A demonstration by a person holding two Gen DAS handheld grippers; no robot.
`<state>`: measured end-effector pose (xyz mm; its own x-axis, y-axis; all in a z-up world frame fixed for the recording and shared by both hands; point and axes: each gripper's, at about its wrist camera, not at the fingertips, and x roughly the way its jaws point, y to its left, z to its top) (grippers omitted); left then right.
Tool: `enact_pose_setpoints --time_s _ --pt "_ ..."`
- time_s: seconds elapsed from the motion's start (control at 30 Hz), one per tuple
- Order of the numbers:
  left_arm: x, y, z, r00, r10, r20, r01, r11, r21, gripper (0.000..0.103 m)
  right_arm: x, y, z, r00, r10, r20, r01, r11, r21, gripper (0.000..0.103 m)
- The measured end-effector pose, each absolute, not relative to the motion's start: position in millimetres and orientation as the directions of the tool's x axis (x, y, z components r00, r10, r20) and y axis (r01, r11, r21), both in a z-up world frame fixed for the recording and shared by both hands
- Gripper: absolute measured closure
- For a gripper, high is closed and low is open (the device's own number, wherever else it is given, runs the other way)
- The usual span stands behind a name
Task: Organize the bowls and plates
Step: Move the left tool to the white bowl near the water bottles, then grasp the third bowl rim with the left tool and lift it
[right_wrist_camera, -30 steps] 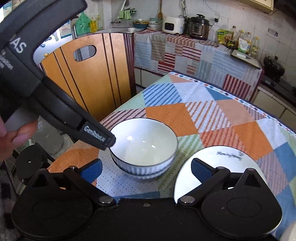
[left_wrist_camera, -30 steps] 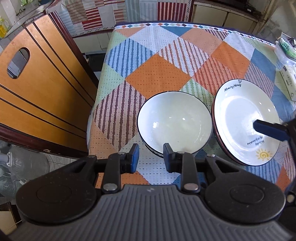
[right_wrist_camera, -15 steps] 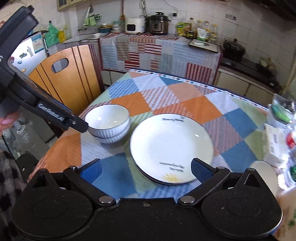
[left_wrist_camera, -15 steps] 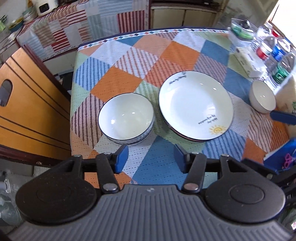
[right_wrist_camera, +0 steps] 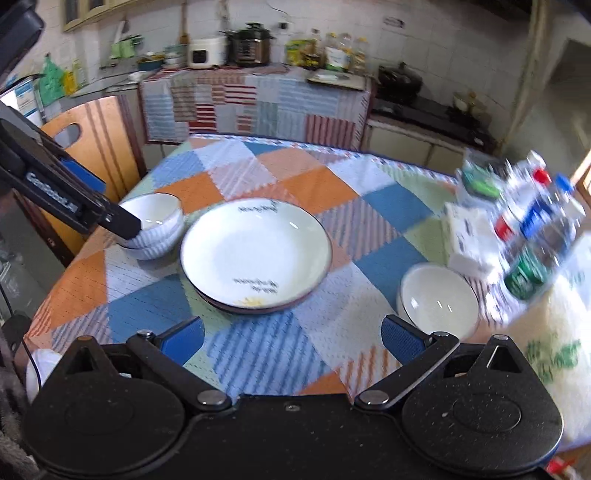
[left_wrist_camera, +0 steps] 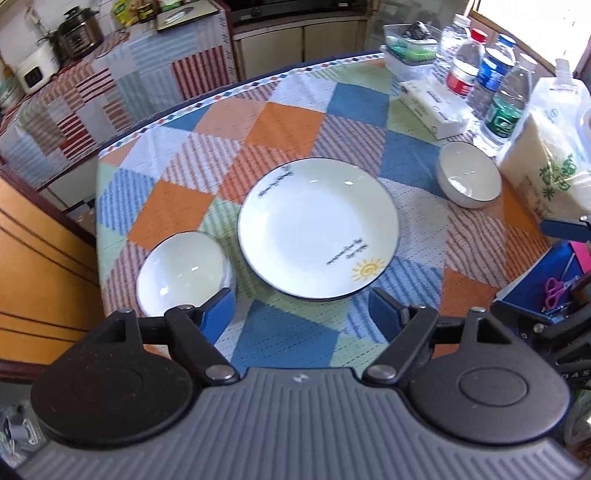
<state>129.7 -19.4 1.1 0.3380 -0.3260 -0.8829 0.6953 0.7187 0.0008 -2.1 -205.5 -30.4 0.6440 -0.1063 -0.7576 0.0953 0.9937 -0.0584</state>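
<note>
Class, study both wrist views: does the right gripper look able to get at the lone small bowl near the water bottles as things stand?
Probably yes. The right gripper is open and empty, and the small bowl sits uncovered just beyond its right finger. The water bottles and rice bag crowd only its far side, leaving the near rim free.

the tablecloth (left_wrist_camera: 295, 122) is a diamond patchwork of orange, blue, pale green and white, some diamonds striped, some dotted, with a small coloured-diamond border; the plate (left_wrist_camera: 317, 225) is white with a dark rim, dark lettering at 11 and 4 o'clock and a yellow sun at 5 o'clock; the stacked bowls (right_wrist_camera: 159, 225) are white inside, blue-ribbed outside; the lone bowl (left_wrist_camera: 468, 173) is white; bottle caps (left_wrist_camera: 480, 34) are red and blue.
</note>
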Motion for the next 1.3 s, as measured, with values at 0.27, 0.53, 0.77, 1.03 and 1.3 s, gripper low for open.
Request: enact_pose_setpoints --time_s 0.27,0.53,0.77,1.03,1.3 --pt "131 -77 -25 0.3 -0.343 -0.89 0.748 0.664 -0.004 0.017 -14 -245 -63 0.681 -0.227 -0.696 0.198 0.972 -0.123 0.0" --pt "134 -128 -46 0.25 -0.397 -0.883 0.78 0.623 -0.059 0.017 10 -280 -111 0.668 -0.286 -0.688 0.264 0.954 -0.14 0.0" --pt "148 -175 -60 0.253 -0.447 -0.858 0.771 0.629 -0.101 0.019 42 -320 -153 0.575 -0.362 -0.734 0.358 0.918 -0.172 0.0" --pt "159 -232 -95 0.215 -0.484 -0.848 0.766 0.622 -0.161 0.021 62 -349 -174 0.597 -0.301 -0.744 0.399 0.915 -0.05 0.0" --pt "171 -274 -146 0.127 -0.4 -0.908 0.679 0.703 -0.215 0.039 72 -363 -179 0.62 -0.317 -0.717 0.443 0.896 -0.013 0.0"
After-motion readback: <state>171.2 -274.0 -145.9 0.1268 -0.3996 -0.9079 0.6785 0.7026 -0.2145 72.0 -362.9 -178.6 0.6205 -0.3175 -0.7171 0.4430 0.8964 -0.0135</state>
